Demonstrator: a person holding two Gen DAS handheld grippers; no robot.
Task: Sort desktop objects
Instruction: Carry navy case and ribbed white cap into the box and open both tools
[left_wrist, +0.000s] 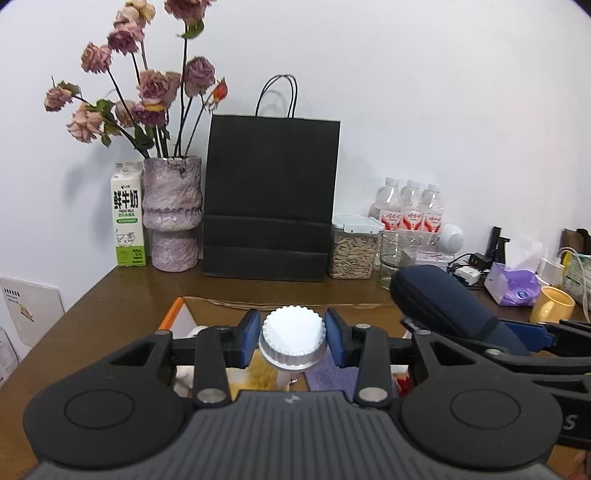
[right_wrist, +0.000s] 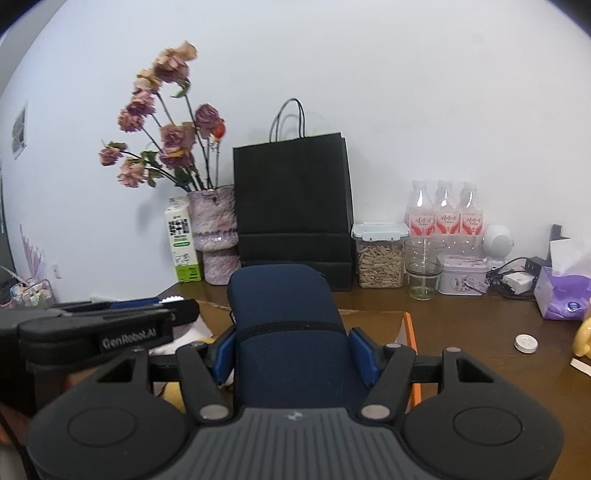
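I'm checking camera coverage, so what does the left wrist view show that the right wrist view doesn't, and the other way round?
Only the left wrist view shows the white ribbed-cap bottle clamped in the left gripper and the yellow ceramic mug whole.

Only the right wrist view shows the small round white cap lying on the brown wooden desk and the pale floral tin.

Both show the dark blue fabric case in the right gripper and the black paper bag.

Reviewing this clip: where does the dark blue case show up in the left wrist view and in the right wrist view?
Left wrist: the dark blue case sits at lower right, held in the right gripper, beside the left gripper clamping a white-capped bottle.
Right wrist: the case fills the lower centre, between the right gripper's blue pads.
Shared landmark: the black paper bag against the wall behind it.
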